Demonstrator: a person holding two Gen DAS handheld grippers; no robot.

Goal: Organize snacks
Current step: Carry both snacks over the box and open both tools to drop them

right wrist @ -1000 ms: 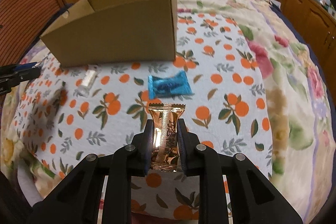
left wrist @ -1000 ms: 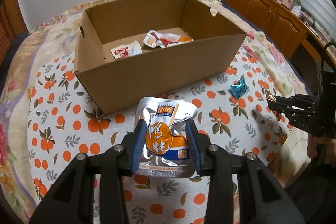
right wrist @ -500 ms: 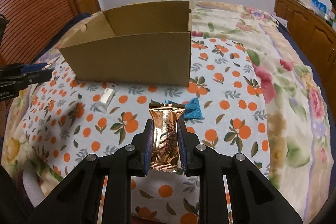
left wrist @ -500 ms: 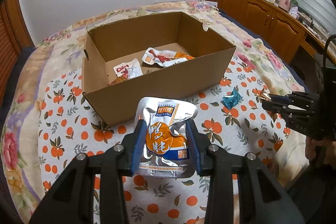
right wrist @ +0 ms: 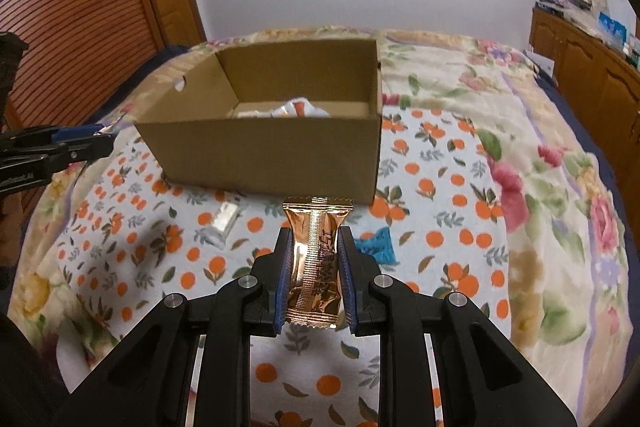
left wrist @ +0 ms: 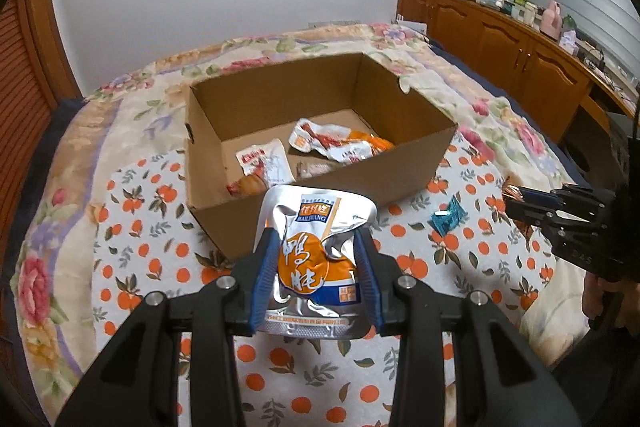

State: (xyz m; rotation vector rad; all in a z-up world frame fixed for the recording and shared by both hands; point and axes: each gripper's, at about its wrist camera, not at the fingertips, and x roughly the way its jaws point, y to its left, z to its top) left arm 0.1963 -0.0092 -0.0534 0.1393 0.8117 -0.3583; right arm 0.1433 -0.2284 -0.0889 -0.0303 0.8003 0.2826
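Brown cardboard box (left wrist: 312,131), white bedspread (left wrist: 136,227) w/ orange fruit print, silver-&-orange pouch (left wrist: 316,247), copper foil bar (right wrist: 316,263), blue candy wrapper (left wrist: 448,215), black claws w/ blue pads (left wrist: 266,275).

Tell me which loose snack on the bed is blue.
The small blue packet right of the box; the other loose one is silver.
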